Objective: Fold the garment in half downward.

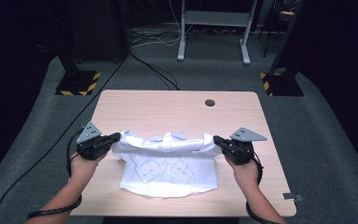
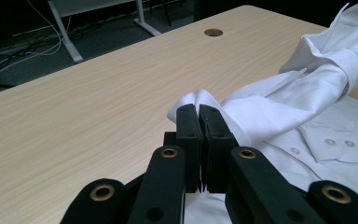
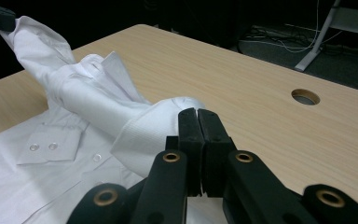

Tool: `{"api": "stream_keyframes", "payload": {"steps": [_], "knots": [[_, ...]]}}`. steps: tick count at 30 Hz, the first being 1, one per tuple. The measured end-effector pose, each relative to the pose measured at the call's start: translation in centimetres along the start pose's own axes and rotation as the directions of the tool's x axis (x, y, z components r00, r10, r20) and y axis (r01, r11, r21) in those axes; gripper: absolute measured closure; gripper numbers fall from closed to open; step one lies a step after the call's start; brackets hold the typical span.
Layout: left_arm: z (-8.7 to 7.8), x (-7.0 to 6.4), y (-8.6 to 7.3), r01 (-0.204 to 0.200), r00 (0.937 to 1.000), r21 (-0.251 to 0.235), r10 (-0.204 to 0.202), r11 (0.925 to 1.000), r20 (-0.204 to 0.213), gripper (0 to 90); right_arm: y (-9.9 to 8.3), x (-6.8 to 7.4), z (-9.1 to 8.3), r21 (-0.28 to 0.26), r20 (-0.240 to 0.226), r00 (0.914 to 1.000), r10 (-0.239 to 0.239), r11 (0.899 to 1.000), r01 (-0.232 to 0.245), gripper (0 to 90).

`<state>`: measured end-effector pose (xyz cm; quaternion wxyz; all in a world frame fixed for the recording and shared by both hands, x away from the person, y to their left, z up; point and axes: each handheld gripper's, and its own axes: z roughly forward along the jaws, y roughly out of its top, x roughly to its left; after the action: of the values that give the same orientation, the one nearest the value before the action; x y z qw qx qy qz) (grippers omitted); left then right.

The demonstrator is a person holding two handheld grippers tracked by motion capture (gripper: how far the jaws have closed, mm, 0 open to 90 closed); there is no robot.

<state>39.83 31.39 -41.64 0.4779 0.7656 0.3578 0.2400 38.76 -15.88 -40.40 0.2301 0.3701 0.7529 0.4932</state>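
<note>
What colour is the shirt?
White. The shirt shows best in the high view.

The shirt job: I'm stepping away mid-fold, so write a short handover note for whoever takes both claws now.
Left claw: shut on the white shirt, pinching its left upper edge.
Right claw: shut on the opposite upper edge.
The shirt's top edge is lifted and stretched between them; its lower part lies on the wooden table, cuffs showing.
Left: probably lay the raised edge down to finish this fold.
</note>
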Motion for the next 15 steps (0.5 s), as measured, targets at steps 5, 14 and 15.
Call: {"api": "stream_keyframes", "payload": {"steps": [5,14,15], "knots": [[-0.2,-0.2,-0.3,-0.004,1.0,0.004,0.004,1.0,0.009,87.2,-0.5,0.2,-0.2,0.006,-0.004,1.0,0.003,1.0,-0.003,89.4],[-0.4,-0.7,-1.3,0.002,0.9994,0.015,-0.003,0.9999,0.034,87.2,-1.7,0.4,-0.5,0.021,-0.012,0.9999,0.012,1.0,-0.012,89.4],[-0.4,-0.7,-1.4,0.003,0.9994,0.016,-0.004,0.9999,0.036,87.2,-1.9,0.5,-0.5,0.023,-0.014,0.9998,0.012,1.0,-0.012,89.4]]}}
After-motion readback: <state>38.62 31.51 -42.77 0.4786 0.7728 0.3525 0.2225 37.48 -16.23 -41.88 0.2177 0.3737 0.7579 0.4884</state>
